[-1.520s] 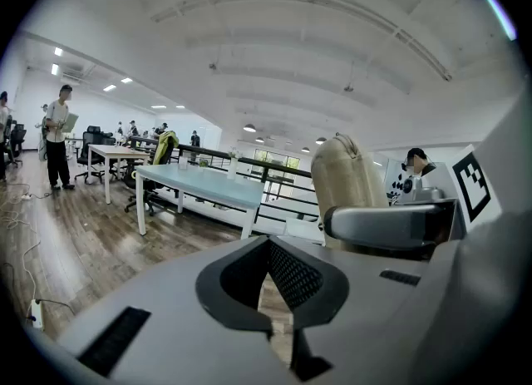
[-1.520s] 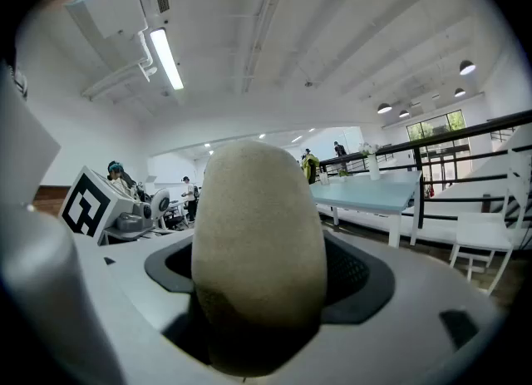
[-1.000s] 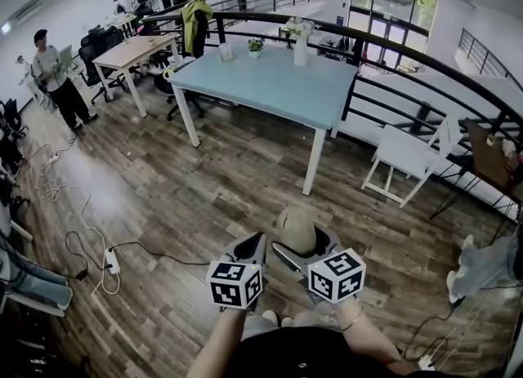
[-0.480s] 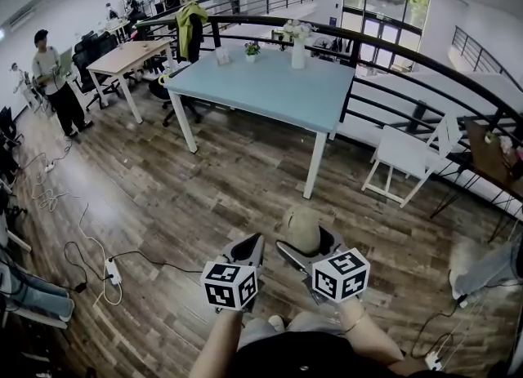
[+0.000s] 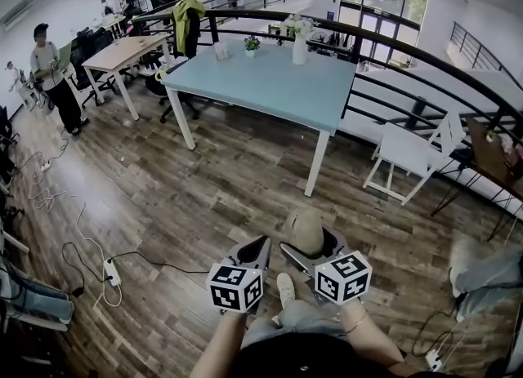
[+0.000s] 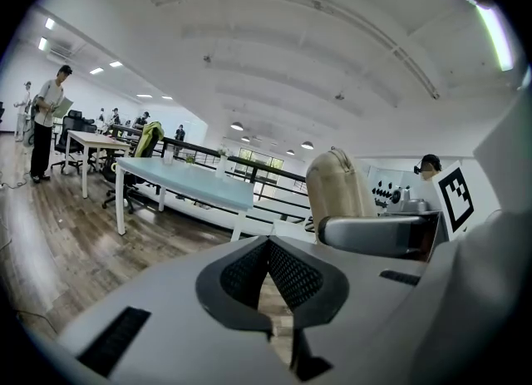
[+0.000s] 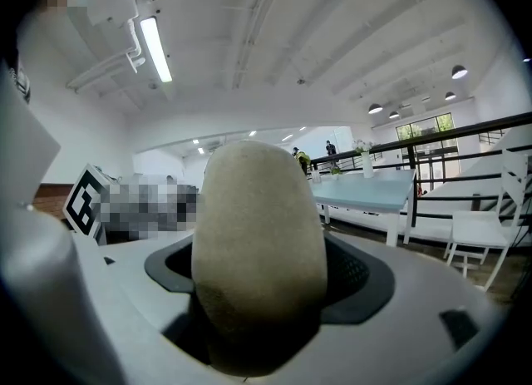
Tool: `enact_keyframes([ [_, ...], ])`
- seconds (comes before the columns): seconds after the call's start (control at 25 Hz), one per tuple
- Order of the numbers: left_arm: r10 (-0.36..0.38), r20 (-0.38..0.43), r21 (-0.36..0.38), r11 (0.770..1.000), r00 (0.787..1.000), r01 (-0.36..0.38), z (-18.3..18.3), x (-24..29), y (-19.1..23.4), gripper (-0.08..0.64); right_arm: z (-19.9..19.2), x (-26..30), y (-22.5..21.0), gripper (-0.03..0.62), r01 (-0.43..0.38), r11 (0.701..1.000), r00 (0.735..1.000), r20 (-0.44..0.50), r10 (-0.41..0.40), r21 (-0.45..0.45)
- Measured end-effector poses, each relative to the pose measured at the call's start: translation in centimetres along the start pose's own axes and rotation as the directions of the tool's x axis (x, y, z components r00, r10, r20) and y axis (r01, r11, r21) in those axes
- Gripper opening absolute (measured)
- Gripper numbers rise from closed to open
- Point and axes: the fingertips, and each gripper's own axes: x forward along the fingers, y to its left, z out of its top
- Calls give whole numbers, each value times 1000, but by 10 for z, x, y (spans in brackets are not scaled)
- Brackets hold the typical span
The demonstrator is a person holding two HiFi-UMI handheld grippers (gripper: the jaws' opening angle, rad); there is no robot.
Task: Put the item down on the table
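Beige, felt-like fabric is seen on the item (image 5: 304,231), which is clamped upright between the jaws of the right gripper (image 5: 310,247), low over the floor (image 5: 163,197) and well apart from the blue table (image 5: 278,82). The left gripper (image 5: 250,252) is closed on nothing, its pads pressed together. The item is judged light, soft and a little squashy, with a matte surface unlikely to slip; nothing fragile is suggested. It is gripped across its lower body, and a gentle squeeze there should suffice.
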Motion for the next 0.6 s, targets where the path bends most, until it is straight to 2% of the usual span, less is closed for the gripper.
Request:
enact_keyframes([
  [0.36, 18, -12, 15, 1000, 1000, -17, 23, 41, 49, 17, 13, 70, -23, 413, -48, 999, 999, -24, 48, -19],
  [0.6, 56, 7, 14, 998, 998, -56, 54, 83, 89, 17, 41, 126, -52, 413, -88, 995, 996, -8, 88, -42],
])
